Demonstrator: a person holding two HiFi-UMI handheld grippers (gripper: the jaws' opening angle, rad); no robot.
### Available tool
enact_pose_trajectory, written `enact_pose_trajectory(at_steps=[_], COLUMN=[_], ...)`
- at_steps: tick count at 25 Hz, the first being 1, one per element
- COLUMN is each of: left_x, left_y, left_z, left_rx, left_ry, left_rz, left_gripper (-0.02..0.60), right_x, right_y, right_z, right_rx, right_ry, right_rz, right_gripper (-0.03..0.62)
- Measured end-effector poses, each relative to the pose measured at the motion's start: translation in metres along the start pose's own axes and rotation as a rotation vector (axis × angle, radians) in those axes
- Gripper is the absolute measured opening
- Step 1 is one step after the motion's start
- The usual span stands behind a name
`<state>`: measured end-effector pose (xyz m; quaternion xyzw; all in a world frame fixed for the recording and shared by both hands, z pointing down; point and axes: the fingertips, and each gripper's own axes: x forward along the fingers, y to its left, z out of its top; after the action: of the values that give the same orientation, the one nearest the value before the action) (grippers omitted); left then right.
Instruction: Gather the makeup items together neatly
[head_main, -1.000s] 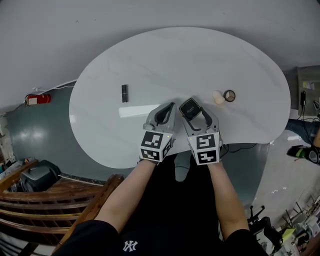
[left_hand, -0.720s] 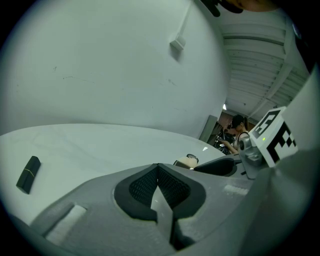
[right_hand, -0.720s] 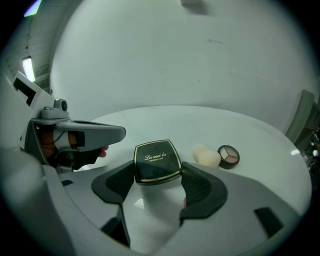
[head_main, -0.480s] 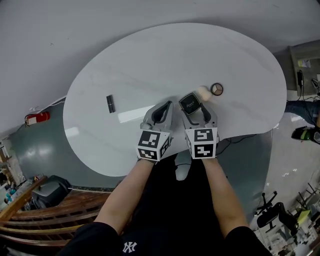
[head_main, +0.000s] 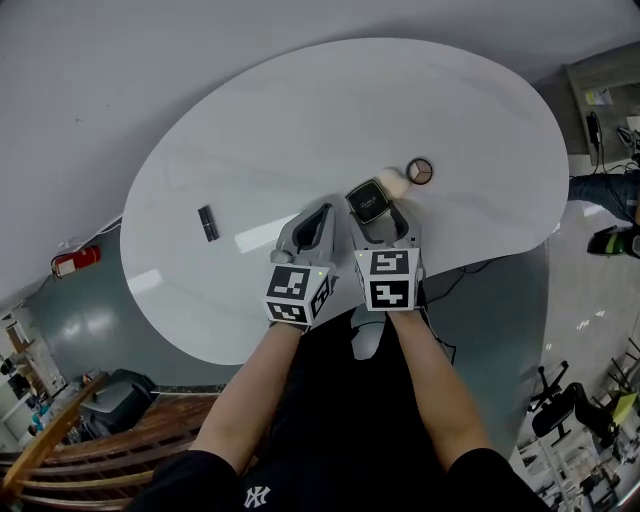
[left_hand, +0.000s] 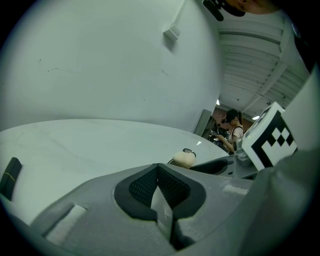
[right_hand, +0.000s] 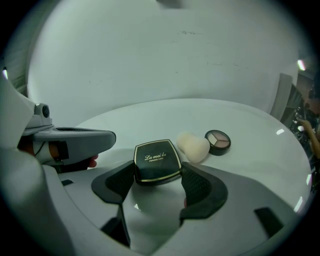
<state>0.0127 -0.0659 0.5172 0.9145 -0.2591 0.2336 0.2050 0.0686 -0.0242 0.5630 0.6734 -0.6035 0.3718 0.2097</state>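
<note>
The right gripper (right_hand: 159, 175) has carried the black powder compact (right_hand: 157, 160) forward and to the right across the desk (head_main: 400, 100). A second ago there was a clear gap to the makeup sponge (right_hand: 194, 146), and that gap is now closed. The compact sits between the right fingers, its two side edges pressed by the dark pads, so the fingers are clamped on it. Its lid faces up and its far half sticks out past the finger tips. I cannot tell whether its underside rests on the desk.

The cream sponge lies just beyond the right finger tip, right beside the compact's far corner; whether they touch is not clear. The round eyeshadow pan (right_hand: 218, 141) lies open side up just past the sponge, further out from the fingers on the same side.

The left gripper (left_hand: 159, 187) is just to the left of the right one, side by side with it in the head view. Its fingers are pressed together with nothing between them, over bare desk.

A small black lipstick tube (head_main: 208, 222) lies flat well off to the left of the left fingers, far from the other three items. In the left gripper view it shows at the far left edge.

Beyond the desk's far right rim, past the right gripper's marker cube, a person (left_hand: 232, 131) stands in the background.
</note>
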Motion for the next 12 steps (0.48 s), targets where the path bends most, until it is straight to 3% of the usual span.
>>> enact_pose_trajectory(at_steps=[12], left_x=[-0.007], left_y=[0.012], left_z=[-0.001], left_rx=[-0.012], left_ry=[-0.007], left_rz=[0.001], left_gripper=[0.009], right_x=[0.005], right_y=[0.002], right_z=[0.003], right_rx=[-0.062], right_ry=[0.017], right_rz=[-0.068], right_gripper=[0.311])
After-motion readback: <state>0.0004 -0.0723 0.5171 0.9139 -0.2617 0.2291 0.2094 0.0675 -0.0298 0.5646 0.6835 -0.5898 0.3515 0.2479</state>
